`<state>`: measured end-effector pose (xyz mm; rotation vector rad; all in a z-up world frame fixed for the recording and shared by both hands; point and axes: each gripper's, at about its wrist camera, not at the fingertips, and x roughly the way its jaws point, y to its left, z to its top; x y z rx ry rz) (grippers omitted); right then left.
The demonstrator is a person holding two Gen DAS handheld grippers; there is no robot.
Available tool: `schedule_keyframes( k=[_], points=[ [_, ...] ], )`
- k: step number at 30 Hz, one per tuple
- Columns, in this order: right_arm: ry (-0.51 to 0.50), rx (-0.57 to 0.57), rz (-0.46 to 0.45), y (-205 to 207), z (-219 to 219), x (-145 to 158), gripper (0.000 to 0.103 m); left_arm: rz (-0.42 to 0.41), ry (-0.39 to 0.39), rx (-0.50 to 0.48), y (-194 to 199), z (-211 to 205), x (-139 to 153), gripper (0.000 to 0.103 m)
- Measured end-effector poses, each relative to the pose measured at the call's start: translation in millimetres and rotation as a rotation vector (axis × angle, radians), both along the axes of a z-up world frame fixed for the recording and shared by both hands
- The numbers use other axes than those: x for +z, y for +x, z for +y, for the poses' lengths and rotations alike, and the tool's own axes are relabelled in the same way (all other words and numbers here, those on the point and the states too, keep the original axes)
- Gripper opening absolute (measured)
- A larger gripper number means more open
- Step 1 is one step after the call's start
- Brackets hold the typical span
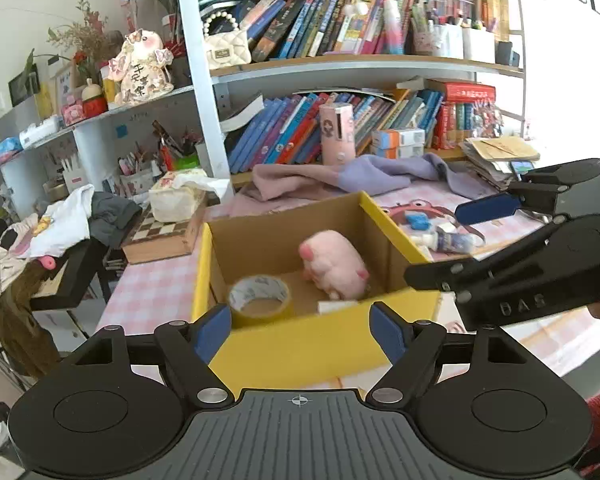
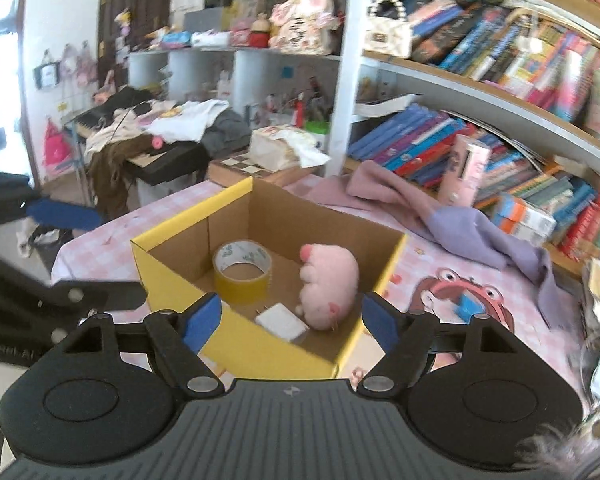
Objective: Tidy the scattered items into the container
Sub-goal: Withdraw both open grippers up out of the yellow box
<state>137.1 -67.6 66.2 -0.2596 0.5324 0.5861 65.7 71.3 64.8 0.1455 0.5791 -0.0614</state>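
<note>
My left claw (image 1: 300,326) and right claw (image 2: 290,320) both hang spread and empty before the yellow box (image 2: 236,344) on the pink worktop (image 2: 420,276). Inside it lie a tape roll (image 2: 242,266), a pink plush pig (image 2: 328,284) (on its side) and a white block (image 2: 281,321).

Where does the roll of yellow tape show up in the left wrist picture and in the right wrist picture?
Left wrist view: the tape roll lies in the box's near left corner, low and left of centre.
Right wrist view: the tape roll lies on the box floor, left of centre.
Shared landmark: the pink plush pig lies to its right in both, inside the yellow cardboard box.
</note>
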Motion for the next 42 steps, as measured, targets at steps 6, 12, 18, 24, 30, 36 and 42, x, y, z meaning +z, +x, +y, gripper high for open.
schedule_keyframes(
  k=[6,12,18,24,30,36,42],
  points=[
    [0.024,-0.078,0.009,-33,-16,-7,0.077,-0.008,-0.015,0.060,-32,-7,-7,0.080],
    [0.058,-0.162,0.008,-69,-25,-16,0.080,-0.031,-0.091,0.190,-58,3,-11,0.081],
    [0.010,-0.219,-0.010,-89,-24,-30,0.081,-0.031,-0.090,0.233,-78,3,-20,0.083],
    [-0.018,-0.206,-0.011,-109,-20,-32,0.084,0.014,-0.082,0.217,-94,-1,-33,0.083],
    [-0.044,-0.187,0.004,-116,-19,-37,0.084,0.018,-0.074,0.201,-100,-6,-35,0.088],
    [-0.084,-0.160,-0.016,-128,-19,-41,0.089,0.045,-0.084,0.172,-96,-13,-40,0.090],
    [-0.095,-0.199,0.016,-128,-26,-44,0.091,0.071,-0.083,0.122,-97,-24,-45,0.090]
  ],
)
